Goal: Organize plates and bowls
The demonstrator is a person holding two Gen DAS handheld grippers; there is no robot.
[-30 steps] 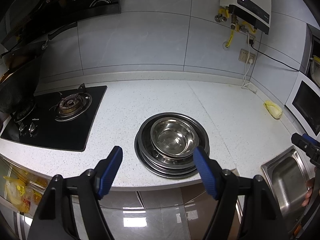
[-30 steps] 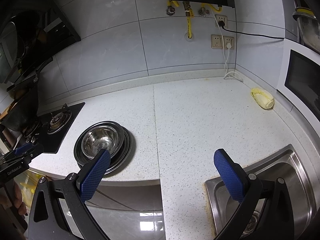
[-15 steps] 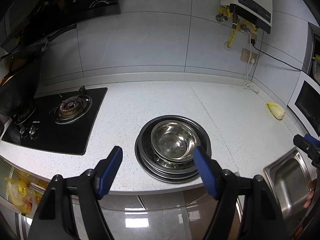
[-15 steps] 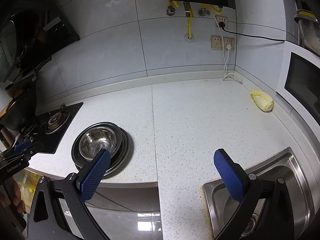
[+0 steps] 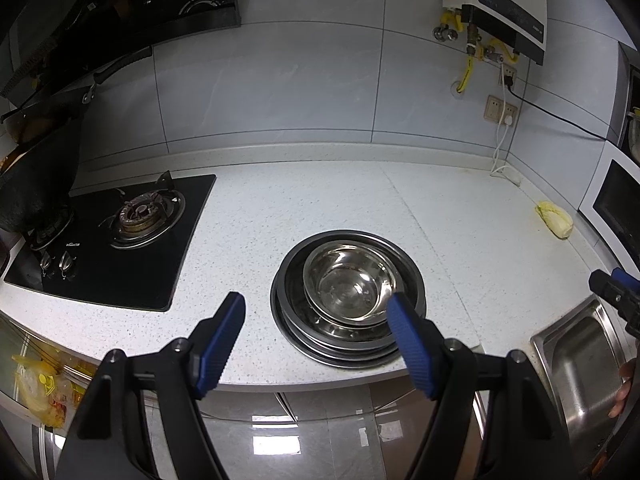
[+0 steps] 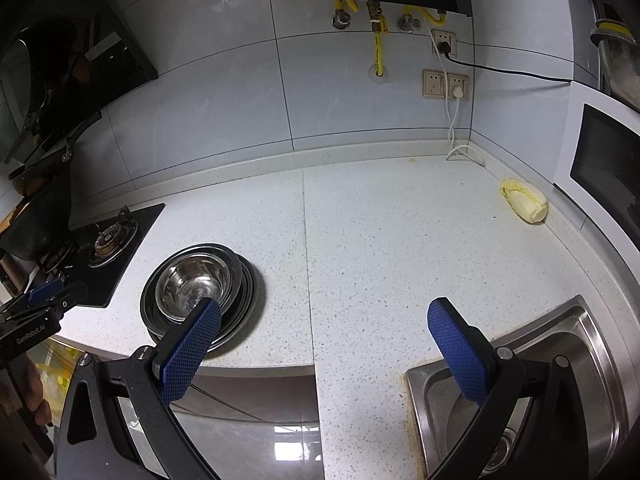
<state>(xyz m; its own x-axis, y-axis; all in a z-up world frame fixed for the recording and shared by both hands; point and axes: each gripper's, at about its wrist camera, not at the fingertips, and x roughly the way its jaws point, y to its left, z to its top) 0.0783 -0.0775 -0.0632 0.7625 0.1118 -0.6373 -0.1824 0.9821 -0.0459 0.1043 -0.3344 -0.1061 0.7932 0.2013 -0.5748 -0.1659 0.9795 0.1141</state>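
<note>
Over the past second almost nothing changes: my left gripper (image 5: 316,326) only drifts slightly, so the shiny steel bowl (image 5: 349,285) nested on the stack of round steel plates (image 5: 347,336) sits a touch higher in my left view. Stacking looks done. Both my grippers' jaws, the right gripper (image 6: 322,334) included, stand apart, empty. The stack rests near the speckled white table's (image 5: 328,200) front edge, bowl mouth up; round, no long axis.

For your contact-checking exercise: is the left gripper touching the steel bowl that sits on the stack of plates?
Apart. In the right wrist view the left gripper hangs off the counter edge, with bare counter between it and the bowl.
</note>
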